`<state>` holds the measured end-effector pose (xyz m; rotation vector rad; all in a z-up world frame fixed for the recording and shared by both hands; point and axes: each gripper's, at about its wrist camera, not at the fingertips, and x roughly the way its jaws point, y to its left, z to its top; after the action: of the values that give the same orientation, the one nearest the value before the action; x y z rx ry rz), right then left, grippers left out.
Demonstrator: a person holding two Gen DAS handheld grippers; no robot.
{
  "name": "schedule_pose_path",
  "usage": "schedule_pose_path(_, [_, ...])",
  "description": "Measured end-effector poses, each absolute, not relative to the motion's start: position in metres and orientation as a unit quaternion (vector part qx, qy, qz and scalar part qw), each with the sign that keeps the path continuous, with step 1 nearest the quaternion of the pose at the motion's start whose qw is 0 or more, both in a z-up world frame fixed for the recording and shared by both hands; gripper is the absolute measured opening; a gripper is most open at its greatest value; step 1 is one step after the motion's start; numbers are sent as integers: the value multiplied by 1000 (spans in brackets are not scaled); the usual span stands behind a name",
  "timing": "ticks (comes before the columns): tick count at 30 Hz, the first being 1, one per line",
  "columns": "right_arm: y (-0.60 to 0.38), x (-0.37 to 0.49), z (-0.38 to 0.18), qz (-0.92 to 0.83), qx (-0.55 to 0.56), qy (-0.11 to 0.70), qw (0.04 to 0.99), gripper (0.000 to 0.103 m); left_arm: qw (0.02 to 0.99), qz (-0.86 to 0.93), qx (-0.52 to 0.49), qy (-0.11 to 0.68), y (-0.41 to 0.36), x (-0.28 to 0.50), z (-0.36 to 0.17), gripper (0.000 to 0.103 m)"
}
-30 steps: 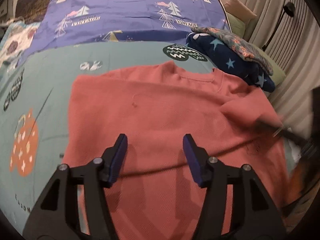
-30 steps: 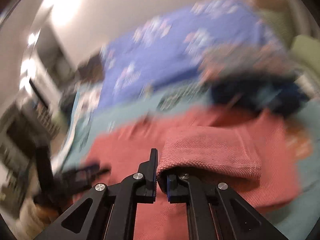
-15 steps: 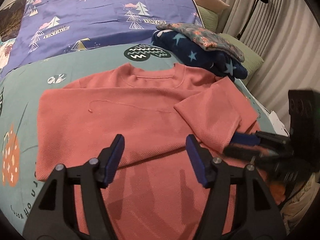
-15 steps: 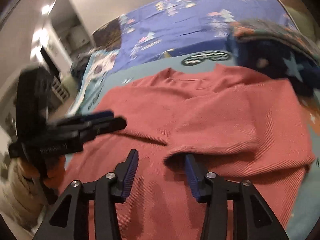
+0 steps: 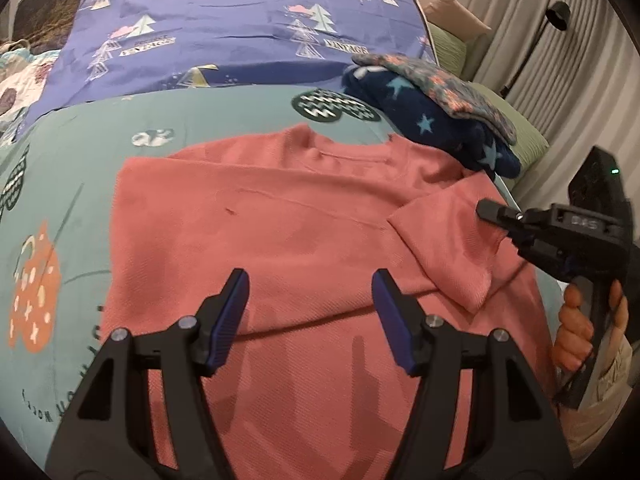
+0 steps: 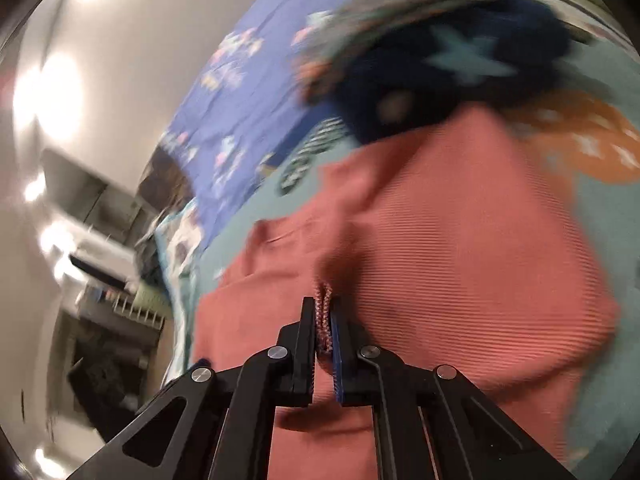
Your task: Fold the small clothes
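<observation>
My right gripper (image 6: 324, 312) pinches the coral shirt (image 5: 280, 240) sleeve fold at lower centre; my left gripper (image 5: 310, 284) hovers wide above it, empty.

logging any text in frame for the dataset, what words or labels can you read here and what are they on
"VINTAGE": printed on the purple tree-print sheet, beside a tree drawing.
A second boxed label on the same sheet: too blurred to read.
Dark lettering on the teal bedspread, near the left hand-held gripper: too distorted to read.
Pale marking on the right hand-held gripper: not legible.
Coral shirt: no text visible.
</observation>
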<state>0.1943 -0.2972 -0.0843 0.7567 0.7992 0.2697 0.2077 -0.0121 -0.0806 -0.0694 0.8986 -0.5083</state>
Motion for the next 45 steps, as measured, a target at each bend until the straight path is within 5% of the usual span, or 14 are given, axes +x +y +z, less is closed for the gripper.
schedule_pose_path(3, [-258,203,-68,234,340,367,834,10,877,-224,-63,421,15,211,-76,67])
schedule_pose_path(8, [-242,193,-61,249,281,378,846,48,867,-232,-84,434,32,210,-78,72])
schedule_pose_path(18, [-293,149,-60,94,196,395,892,51,836,-273,-5,477,-36,205,-107,77])
schedule_pose_path(20, [-300,139,-58,64,174,392,901,54,843,-269,11,466,-43,203,-104,51])
schedule_pose_path(21, [-309,134,-58,45,163,392,905,57,842,-270,13,467,-45,203,-101,18])
schedule_pose_path(22, [-310,132,-58,29,150,392,907,61,839,-274,9,470,-46,205,-97,5])
schedule_pose_path(33, [-331,121,-77,-71,26,435,897,74,904,-253,13,346,-7,218,17,5])
schedule_pose_path(45, [-307,136,-92,-66,-21,456,887,74,890,-167,-7,424,58,250,-55,5])
